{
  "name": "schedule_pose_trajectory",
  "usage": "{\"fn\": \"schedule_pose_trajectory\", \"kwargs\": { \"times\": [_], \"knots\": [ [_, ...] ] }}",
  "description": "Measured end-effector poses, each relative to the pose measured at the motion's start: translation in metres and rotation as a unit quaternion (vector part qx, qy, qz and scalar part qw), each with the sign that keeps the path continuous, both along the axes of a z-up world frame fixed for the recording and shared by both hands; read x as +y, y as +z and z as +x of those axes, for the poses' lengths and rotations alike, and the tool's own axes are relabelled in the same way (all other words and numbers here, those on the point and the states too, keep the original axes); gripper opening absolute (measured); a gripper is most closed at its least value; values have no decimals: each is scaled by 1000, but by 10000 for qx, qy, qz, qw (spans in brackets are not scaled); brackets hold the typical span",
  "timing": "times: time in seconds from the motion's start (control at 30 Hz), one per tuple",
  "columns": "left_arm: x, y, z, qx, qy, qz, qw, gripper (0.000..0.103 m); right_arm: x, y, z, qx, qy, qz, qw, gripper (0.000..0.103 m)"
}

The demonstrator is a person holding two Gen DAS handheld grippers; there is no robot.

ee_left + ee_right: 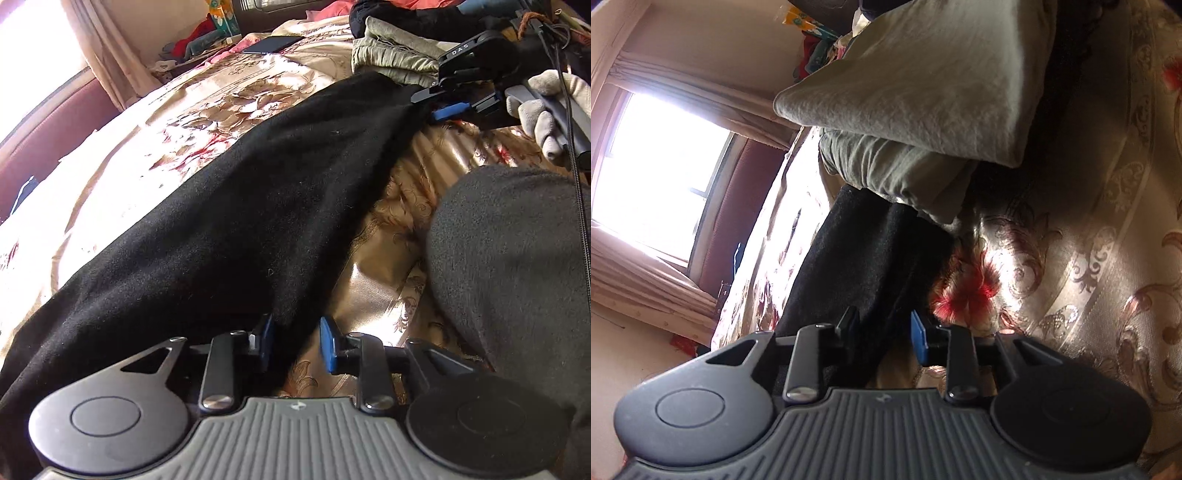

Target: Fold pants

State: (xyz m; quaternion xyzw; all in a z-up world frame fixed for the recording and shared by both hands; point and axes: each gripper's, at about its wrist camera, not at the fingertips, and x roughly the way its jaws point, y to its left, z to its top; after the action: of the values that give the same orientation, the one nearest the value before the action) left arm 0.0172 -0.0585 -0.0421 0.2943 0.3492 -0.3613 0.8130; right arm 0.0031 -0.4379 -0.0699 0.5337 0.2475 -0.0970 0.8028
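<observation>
The right claw (884,334) stood with its jaws apart over the edge of the black pants (864,254), the cloth lying between them and loose of the blue pad. The pants stretched across a floral bedspread (1071,236) toward a stack of folded grey-green garments (923,96). A bright window (661,166) lay at left.

pants (229,206): black cloth, matt, fuzzy nap with specks of lint
bedspread (388,258): glossy satin-like cloth, woven floral and stripe pattern, shone in the light
folded clothes (923,92): grey-green cloth, matt, finely crinkled
left gripper (297,341): matt black metal-looking links, shiny rivets, blue pads, ribbed grey plastic body
right gripper (884,332): looked the same, dark ribbed body
glove (546,110): pale knitted cloth
curtain (683,99): beige cloth, pleated
</observation>
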Motion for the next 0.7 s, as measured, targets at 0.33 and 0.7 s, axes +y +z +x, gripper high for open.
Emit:
{"fn": "schedule_pose_trajectory", "kwargs": {
  "times": [0.33,0.7],
  "knots": [
    [0,5,-3,-10,-60,-95,9999,42,0,-13,12,-369,-237,231,9988,39],
    [1,4,-1,22,-28,-229,9997,43,9,35,-15,-294,-238,-568,9977,41]
  ]
}}
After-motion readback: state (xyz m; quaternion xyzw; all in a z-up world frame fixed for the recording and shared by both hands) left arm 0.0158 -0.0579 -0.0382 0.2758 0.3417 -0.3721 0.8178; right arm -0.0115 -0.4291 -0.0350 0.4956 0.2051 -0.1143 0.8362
